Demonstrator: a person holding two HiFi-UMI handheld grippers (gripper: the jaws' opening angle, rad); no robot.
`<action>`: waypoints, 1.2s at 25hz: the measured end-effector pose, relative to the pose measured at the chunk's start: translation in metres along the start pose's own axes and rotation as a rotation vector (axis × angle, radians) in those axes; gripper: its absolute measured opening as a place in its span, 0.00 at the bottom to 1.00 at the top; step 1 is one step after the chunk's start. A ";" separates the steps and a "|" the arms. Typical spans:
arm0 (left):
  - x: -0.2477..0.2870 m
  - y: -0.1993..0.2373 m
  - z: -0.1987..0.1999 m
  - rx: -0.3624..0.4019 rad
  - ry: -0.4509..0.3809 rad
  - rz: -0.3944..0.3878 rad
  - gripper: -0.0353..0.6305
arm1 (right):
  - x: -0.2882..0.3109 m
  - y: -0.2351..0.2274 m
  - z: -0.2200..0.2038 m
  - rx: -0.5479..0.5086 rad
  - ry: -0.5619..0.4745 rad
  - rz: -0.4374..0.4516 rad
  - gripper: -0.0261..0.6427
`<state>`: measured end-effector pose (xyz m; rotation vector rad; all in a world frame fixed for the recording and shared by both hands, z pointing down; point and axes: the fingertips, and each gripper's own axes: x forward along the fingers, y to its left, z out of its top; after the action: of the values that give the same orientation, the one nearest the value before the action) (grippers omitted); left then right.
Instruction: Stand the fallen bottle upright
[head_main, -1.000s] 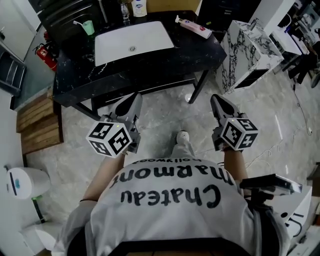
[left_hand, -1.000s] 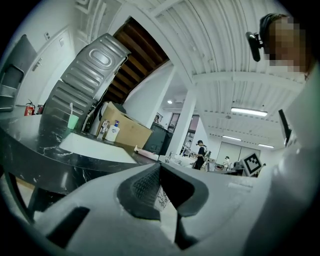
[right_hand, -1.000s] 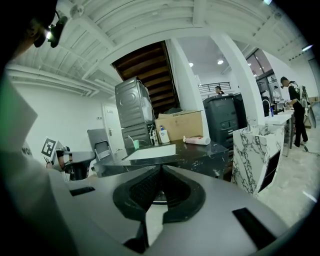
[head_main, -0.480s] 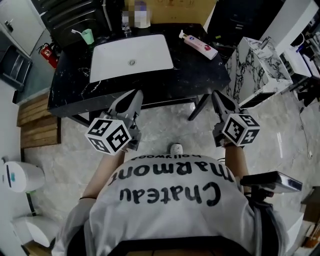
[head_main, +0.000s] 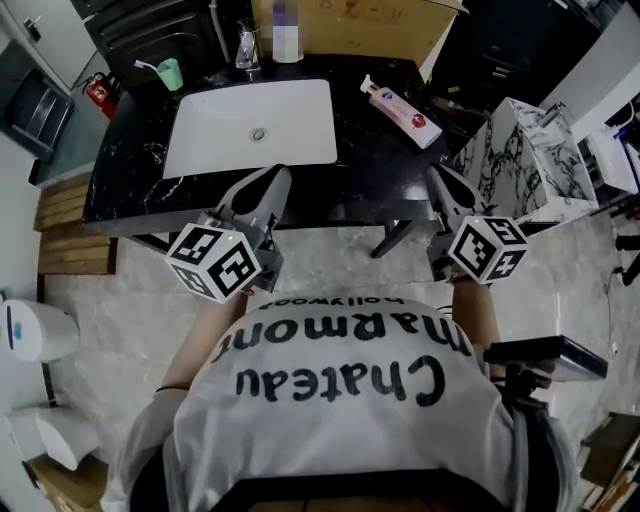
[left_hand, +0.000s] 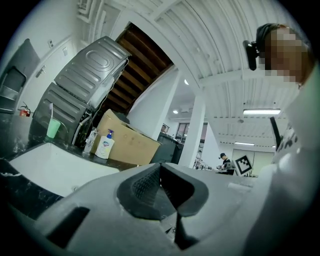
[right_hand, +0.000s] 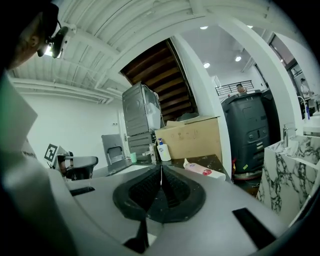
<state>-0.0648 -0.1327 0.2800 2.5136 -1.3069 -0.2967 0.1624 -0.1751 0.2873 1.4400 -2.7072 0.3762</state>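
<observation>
Both claws shut and empty in front of the desk, bottle lying flat.
The left claw (head_main: 277, 176) and right claw (head_main: 436, 173) each have their jaws pressed together with nothing between them, both held at the near edge of the black marble desk (head_main: 370, 172). The fallen bottle (head_main: 403, 103), white with a pink label, lies on its side on the desk to the right of the white sink (head_main: 220, 140), well apart from either claw.
</observation>
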 end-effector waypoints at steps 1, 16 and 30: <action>0.006 0.004 -0.002 -0.003 -0.001 0.016 0.08 | 0.006 -0.008 0.000 -0.005 0.008 0.002 0.06; 0.058 0.069 -0.003 -0.089 0.014 0.165 0.07 | 0.089 -0.056 0.002 0.100 0.039 0.117 0.06; 0.110 0.192 0.045 -0.093 0.068 0.091 0.07 | 0.208 -0.060 0.032 0.073 0.066 0.009 0.06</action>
<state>-0.1634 -0.3349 0.3000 2.3588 -1.3447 -0.2433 0.0968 -0.3836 0.3011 1.4063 -2.6755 0.5191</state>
